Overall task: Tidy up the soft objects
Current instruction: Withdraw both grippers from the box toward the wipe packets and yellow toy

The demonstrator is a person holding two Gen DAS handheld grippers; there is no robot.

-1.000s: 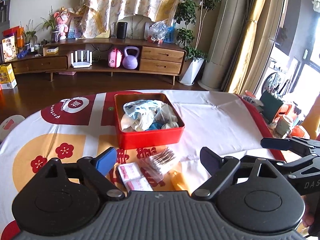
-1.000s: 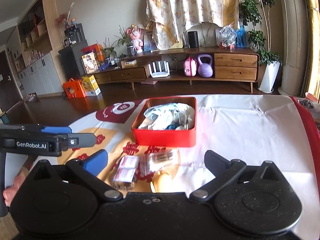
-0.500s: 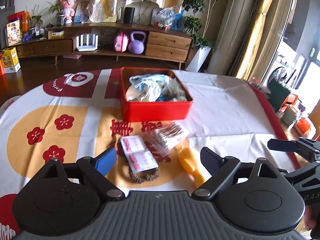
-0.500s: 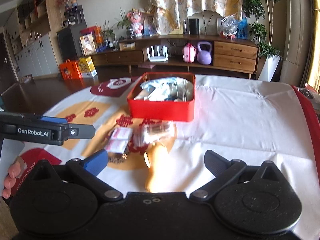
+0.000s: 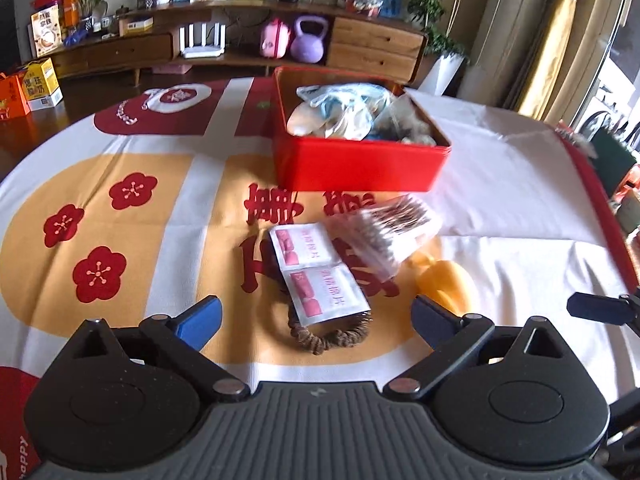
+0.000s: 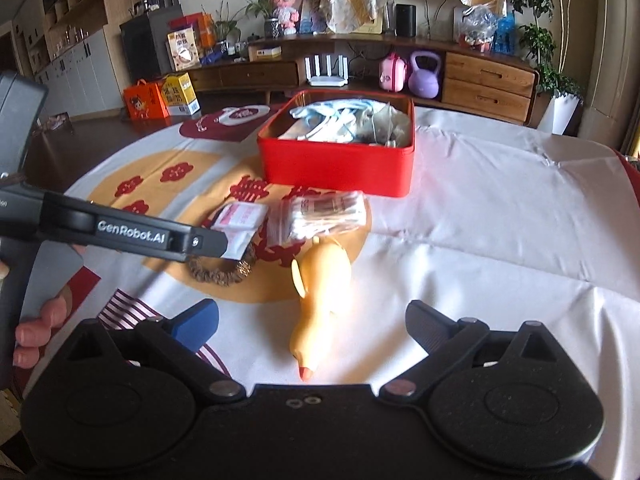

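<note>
A red tin box (image 5: 360, 168) (image 6: 336, 168) holds pale cloths and bags. In front of it lie a clear bag of cotton swabs (image 5: 394, 232) (image 6: 324, 214), two white-pink sachets (image 5: 316, 268) (image 6: 240, 220), a brown hair tie (image 5: 328, 336) (image 6: 220, 274) and a yellow rubber duck (image 5: 444, 280) (image 6: 320, 300). My left gripper (image 5: 316, 316) is open above the hair tie and sachets. My right gripper (image 6: 312, 320) is open, with the duck between its fingers.
The table wears a white cloth (image 5: 520, 184) with red and orange print. The left gripper's side (image 6: 120, 232) crosses the right wrist view at left. A wooden sideboard (image 6: 400, 68) and plants stand behind the table.
Both grippers have tilted down and moved closer to the loose items on the cloth. Both stay open and empty.
</note>
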